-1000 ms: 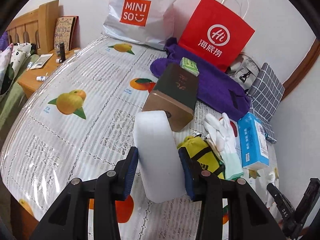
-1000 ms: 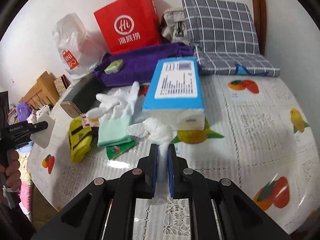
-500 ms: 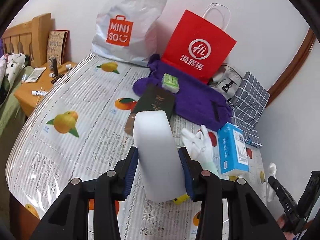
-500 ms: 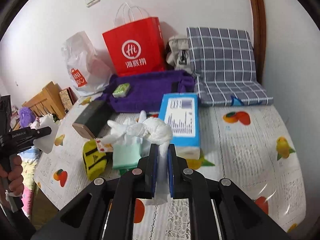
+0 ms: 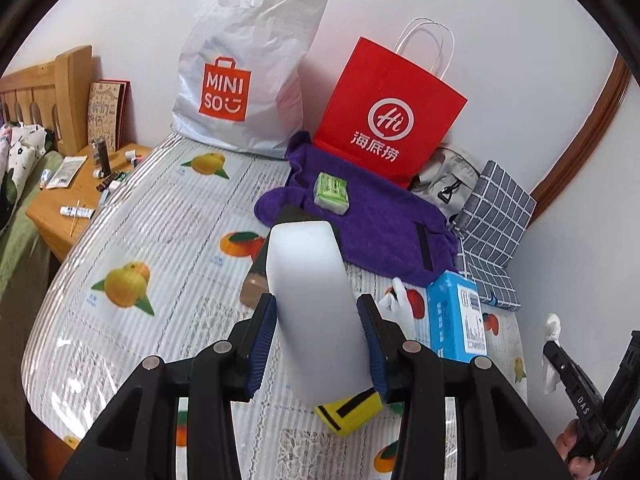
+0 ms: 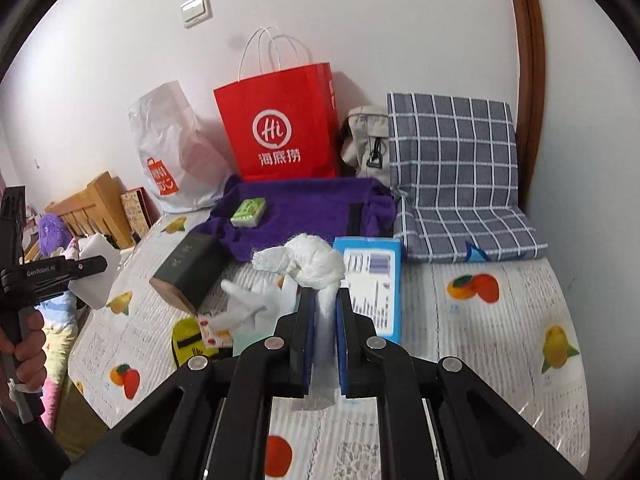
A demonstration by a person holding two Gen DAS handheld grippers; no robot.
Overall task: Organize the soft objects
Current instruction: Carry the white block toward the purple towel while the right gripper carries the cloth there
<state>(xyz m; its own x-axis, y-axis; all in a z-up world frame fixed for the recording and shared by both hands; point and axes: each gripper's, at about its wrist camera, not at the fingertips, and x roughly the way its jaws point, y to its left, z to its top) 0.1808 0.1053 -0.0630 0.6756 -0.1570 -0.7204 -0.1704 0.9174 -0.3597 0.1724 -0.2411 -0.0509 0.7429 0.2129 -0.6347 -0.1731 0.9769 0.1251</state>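
- The scene is a table [image 5: 168, 248] against a white wall, covered with a striped plastic cloth printed with fruit.
- At the far left, a wooden bedside stand [image 5: 60, 200] carries small tubes and bottles.
- A white MINISO bag [image 5: 244, 80] leans on the wall, and a red paper bag [image 5: 390, 116] stands beside it to the right.
- In front of the red bag lies a purple towel [image 5: 376, 216], with a small green tissue pack [image 5: 331, 193] on top of it.
- The left gripper [image 5: 318, 340] is closed on a white foam block [image 5: 312, 300], which sticks up tilted between the blue pads, above the table.
- Below the block, a yellow pouch [image 5: 352, 410] with black stripes lies on the cloth.
- A dark box [image 6: 190, 268] lies left of a white glove [image 6: 240, 308] on the table.
- The right gripper [image 6: 325, 340] has its jaws almost together, pinching a white cloth [image 6: 316, 260] whose bunched end stands above the fingertips.
- Just to the right, a blue tissue pack [image 6: 372, 280] lies flat.
- At the far right, a grey checked cushion [image 6: 452, 176] is propped against the wall, with a grey bag [image 6: 366, 140] on its left.
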